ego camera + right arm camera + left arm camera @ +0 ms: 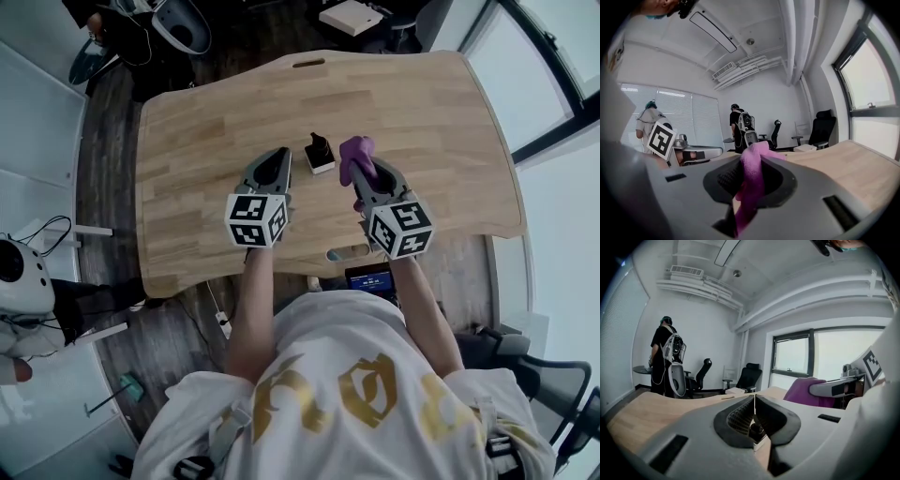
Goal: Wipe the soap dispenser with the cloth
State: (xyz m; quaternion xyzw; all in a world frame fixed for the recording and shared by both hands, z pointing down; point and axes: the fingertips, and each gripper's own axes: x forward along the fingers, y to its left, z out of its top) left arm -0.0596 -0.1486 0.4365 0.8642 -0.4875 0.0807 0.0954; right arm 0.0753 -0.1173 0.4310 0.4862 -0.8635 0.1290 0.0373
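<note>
A small soap dispenser (320, 152) with a dark pump top and a white base stands in the middle of the wooden table (422, 122). My left gripper (280, 155) hovers just left of it, shut with nothing between its jaws. In the left gripper view the jaws (754, 397) meet along a thin line, and the dispenser (756, 431) peeks through below them. My right gripper (362, 172) is just right of the dispenser, shut on a purple cloth (354, 155). The cloth (751, 183) bunches above and hangs below the right gripper's jaws (752, 157).
The table's curved front edge is close to my body, with a dark screen (370, 278) under it. A slot (308, 64) is cut near the far edge. Office chairs (749, 377) and standing people (665, 357) are beyond the table. Windows line the right side.
</note>
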